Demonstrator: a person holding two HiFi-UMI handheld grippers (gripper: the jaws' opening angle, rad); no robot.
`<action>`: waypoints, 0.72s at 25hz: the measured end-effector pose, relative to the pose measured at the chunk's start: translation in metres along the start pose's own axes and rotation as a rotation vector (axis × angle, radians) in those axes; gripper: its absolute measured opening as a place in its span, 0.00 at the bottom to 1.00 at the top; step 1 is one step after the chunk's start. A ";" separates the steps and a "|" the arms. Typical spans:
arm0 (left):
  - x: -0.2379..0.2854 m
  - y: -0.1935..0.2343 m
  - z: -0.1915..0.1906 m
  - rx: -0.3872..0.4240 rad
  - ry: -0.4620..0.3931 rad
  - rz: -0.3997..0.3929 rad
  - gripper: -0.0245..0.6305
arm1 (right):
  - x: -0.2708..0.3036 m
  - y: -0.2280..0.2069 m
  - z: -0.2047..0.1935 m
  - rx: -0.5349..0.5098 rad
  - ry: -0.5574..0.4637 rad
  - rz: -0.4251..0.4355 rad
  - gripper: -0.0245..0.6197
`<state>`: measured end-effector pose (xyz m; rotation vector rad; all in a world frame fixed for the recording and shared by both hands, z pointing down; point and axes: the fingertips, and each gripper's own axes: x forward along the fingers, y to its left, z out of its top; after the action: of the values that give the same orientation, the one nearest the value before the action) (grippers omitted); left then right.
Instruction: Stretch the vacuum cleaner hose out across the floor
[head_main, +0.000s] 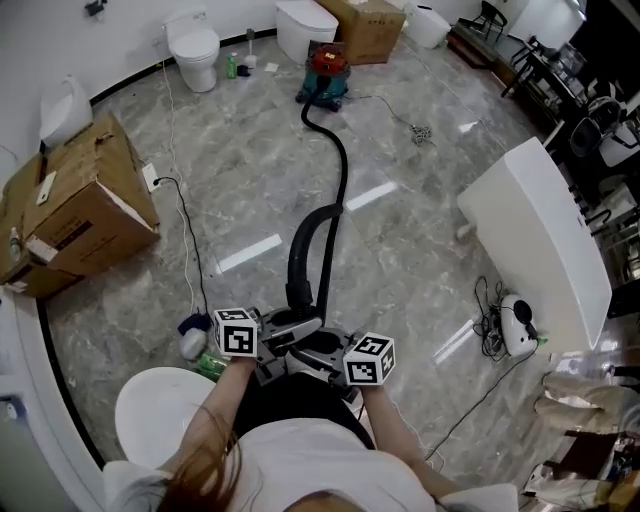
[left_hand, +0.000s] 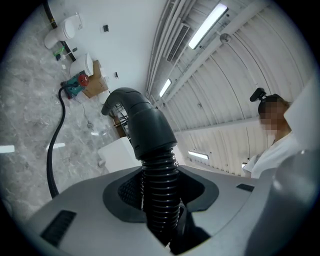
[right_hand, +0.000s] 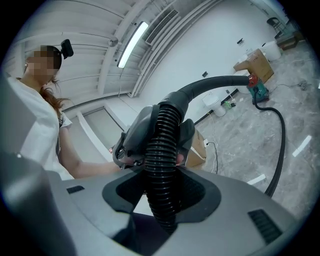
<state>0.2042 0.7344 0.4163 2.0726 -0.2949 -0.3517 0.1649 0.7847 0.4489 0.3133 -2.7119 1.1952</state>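
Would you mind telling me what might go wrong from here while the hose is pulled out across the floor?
1. The hose shows only a gentle curve of slack before the vacuum cleaner, so harder pulling may drag or tip it.
2. The left tongs and right tongs clamp ribbed hose, which might slide through.
3. A black cable and a toilet lie near the person's feet, a possible trip hazard.

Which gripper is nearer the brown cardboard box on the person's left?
Left. The left gripper grips the black ribbed hose on the side facing that brown cardboard box; the right gripper sits beyond it, farther off.
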 end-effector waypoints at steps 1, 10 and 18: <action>0.003 -0.002 -0.010 -0.001 0.000 0.008 0.30 | -0.007 0.002 -0.007 0.003 0.005 0.004 0.33; 0.011 -0.023 -0.069 -0.031 0.033 0.024 0.30 | -0.038 0.025 -0.055 0.053 0.011 0.012 0.33; 0.013 -0.037 -0.096 -0.009 0.121 -0.012 0.30 | -0.047 0.038 -0.071 0.128 -0.097 -0.024 0.33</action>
<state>0.2540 0.8240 0.4290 2.0774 -0.2081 -0.2326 0.2053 0.8685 0.4583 0.4308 -2.7090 1.3845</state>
